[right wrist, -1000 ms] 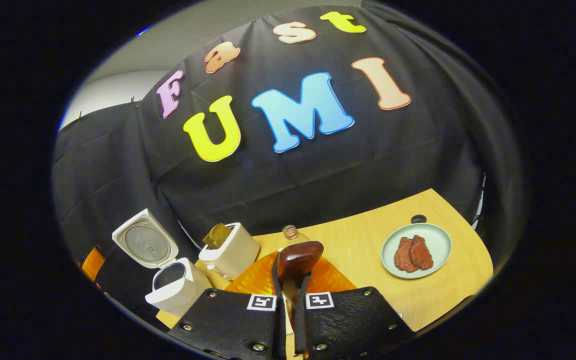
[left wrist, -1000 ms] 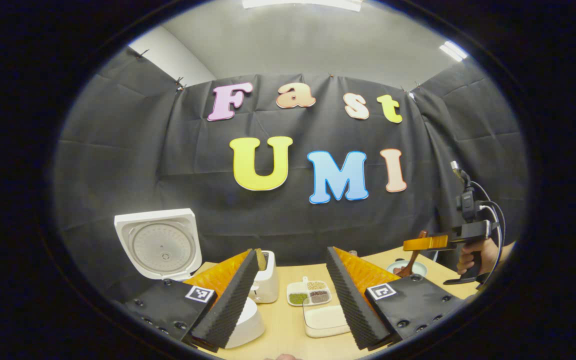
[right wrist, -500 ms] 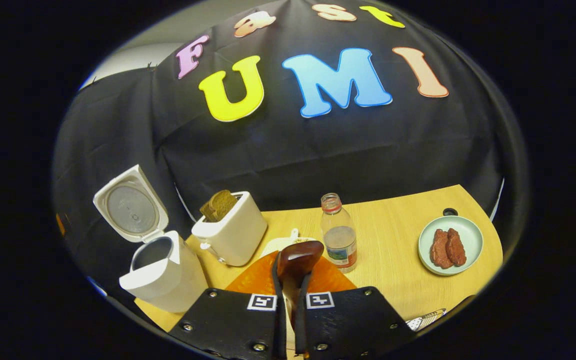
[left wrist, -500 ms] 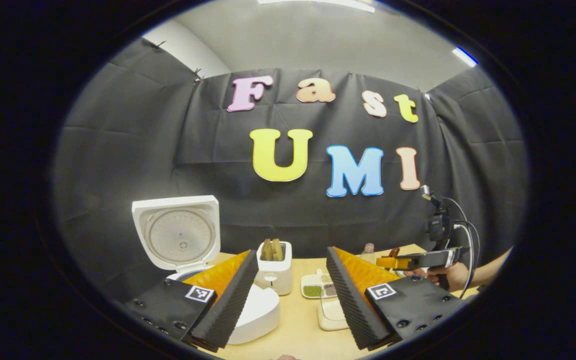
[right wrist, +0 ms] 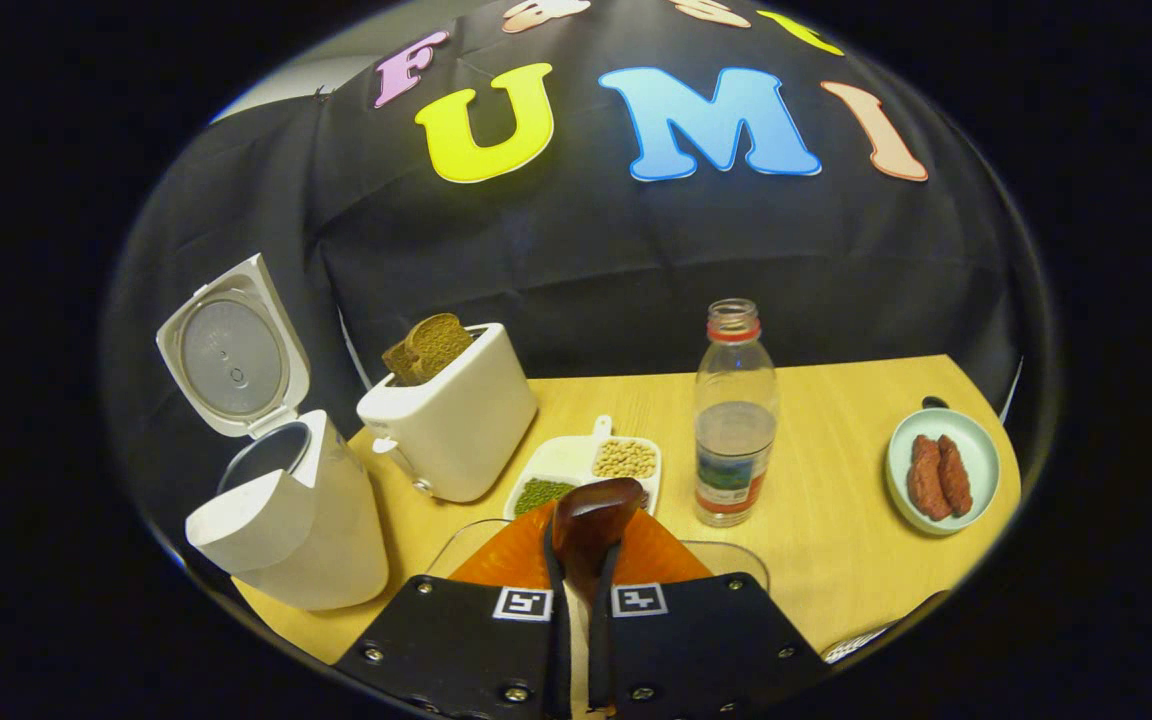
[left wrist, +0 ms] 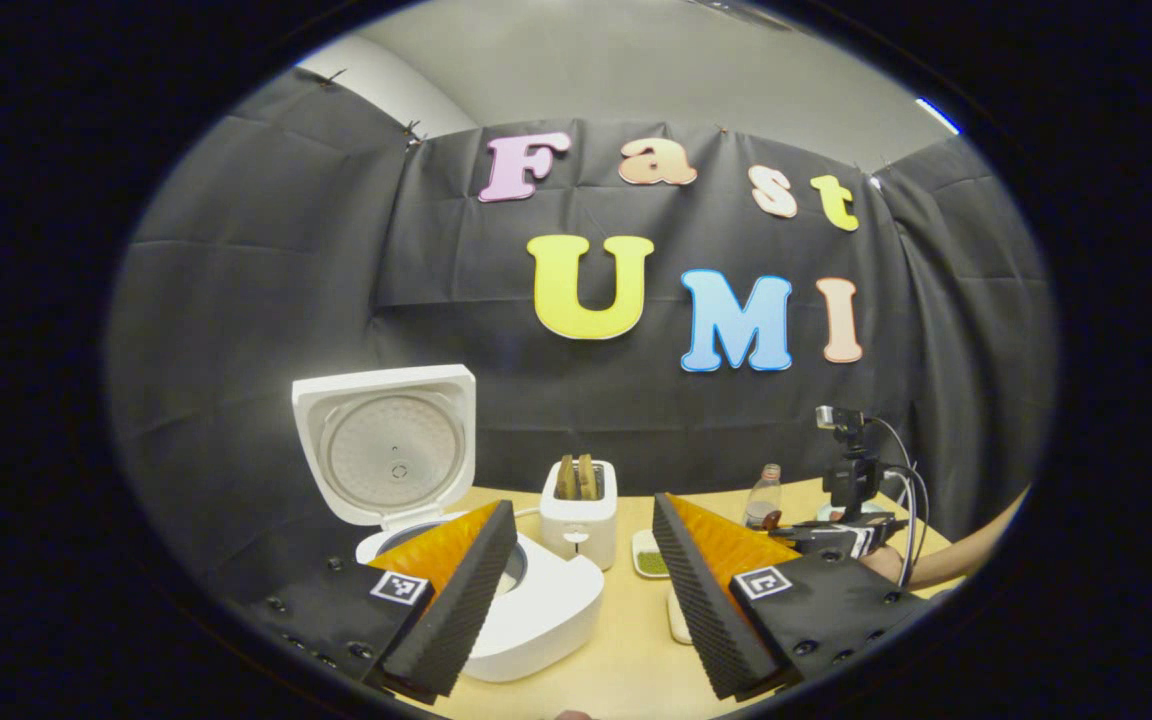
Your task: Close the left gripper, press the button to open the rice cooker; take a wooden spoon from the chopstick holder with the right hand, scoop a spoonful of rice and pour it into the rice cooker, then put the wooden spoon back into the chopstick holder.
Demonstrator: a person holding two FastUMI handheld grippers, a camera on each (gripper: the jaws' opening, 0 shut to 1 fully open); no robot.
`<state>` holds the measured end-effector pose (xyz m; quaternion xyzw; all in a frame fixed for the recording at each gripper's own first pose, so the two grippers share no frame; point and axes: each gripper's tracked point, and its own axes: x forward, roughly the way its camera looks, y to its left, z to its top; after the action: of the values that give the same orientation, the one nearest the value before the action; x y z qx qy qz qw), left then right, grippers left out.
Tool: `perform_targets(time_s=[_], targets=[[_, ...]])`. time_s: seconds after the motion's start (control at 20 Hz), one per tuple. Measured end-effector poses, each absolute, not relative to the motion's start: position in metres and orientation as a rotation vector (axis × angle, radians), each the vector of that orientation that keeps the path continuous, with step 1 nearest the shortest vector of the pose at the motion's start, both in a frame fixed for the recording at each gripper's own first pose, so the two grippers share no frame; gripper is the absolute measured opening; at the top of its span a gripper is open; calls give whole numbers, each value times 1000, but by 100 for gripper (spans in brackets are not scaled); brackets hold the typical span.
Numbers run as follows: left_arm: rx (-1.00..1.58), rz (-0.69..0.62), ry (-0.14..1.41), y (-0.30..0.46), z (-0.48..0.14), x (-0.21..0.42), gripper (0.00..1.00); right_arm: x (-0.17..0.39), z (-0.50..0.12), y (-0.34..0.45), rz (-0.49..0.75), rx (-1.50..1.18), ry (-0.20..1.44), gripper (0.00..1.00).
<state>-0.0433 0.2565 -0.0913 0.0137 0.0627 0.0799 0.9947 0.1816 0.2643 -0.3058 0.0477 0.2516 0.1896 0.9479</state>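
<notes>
My right hand-held gripper (right wrist: 577, 600) clamps the wooden spoon (right wrist: 591, 520) by its stiff, light, probably slick handle; my left hand-held gripper (left wrist: 584, 590) stands open.

Even overhead lighting, ceiling strip light (left wrist: 937, 112) at top right of left gripper view. Both views sharp, no motion blur. Heavy fisheye bending toward the rims, table (right wrist: 836, 420) edge curves. Soft shadows, slight edge vignetting.

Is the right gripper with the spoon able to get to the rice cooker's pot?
Probably yes. The rice cooker has its lid up, and nothing stands between it and the right gripper holding the wooden spoon.
</notes>
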Motion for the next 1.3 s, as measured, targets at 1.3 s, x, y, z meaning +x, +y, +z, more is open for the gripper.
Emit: perform_targets(time_s=[1.3], targets=[[-1, 62, 68, 239, -78, -36, 95, 167, -184, 188, 310, 1320, 372, 7]])
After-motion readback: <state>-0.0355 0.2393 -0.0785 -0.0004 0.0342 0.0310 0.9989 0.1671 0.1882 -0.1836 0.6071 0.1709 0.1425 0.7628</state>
